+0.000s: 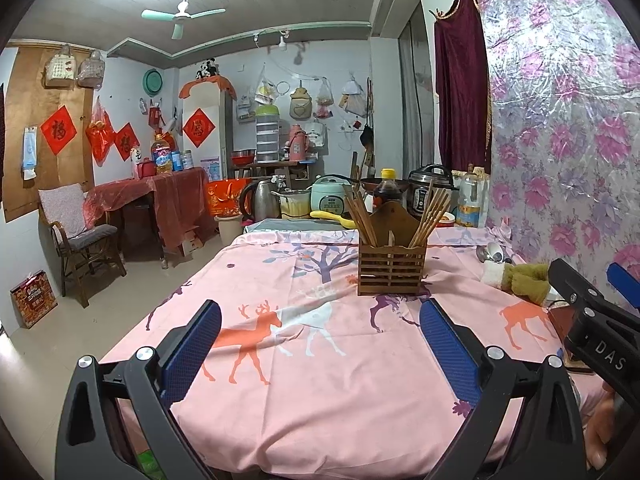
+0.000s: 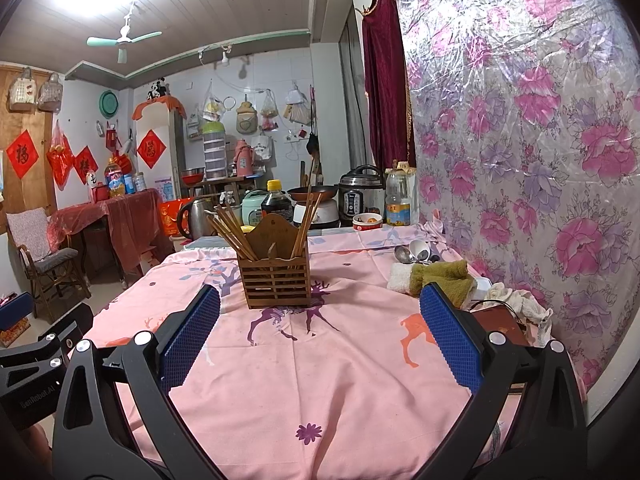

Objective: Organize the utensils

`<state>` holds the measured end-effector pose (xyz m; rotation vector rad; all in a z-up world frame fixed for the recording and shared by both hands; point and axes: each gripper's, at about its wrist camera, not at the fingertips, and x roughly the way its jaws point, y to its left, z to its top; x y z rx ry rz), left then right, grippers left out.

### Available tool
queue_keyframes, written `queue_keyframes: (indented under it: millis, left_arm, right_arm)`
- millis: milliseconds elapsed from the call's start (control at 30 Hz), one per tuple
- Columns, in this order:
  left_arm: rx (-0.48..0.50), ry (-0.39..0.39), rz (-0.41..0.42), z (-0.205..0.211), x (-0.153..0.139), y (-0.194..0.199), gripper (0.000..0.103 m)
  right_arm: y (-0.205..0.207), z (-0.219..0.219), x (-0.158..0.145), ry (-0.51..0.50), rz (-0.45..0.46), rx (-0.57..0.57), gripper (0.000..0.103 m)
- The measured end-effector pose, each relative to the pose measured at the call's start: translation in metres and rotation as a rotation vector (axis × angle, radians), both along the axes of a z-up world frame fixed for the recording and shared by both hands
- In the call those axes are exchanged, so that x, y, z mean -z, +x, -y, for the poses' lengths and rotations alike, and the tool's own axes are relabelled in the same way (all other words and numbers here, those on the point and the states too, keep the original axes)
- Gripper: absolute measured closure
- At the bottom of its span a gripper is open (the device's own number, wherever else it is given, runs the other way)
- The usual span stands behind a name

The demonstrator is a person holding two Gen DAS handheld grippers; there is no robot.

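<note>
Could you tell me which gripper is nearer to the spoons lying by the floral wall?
Right. The right gripper sits on the wall side, with the spoons ahead to its right; the left gripper is further from the wall, beyond the slatted wooden chopstick holder.

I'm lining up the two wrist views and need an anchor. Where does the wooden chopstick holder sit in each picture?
Left wrist view: the wooden chopstick holder stands right of centre on the pink cloth, ahead of the open left gripper.
Right wrist view: the holder stands left of centre, ahead of the open right gripper.
Shared landmark: the dark sauce bottle right behind it.
</note>
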<state>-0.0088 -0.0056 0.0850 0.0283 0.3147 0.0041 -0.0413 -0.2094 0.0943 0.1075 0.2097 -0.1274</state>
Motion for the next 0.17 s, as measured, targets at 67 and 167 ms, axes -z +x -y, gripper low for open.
queue_keyframes:
  millis: [67,167]
  left_arm:
    - [0.005,-0.002,0.000,0.0001,0.0001,-0.0004,0.006]
    - [0.017,0.003,0.002,0.0007,-0.0002,-0.0008,0.006]
  right_arm:
    - [0.0001,-0.0003,0.0003,0.002,0.000,0.000,0.006]
    - [-0.0006,-0.0012,0.0005,0.003,0.000,0.001,0.006]
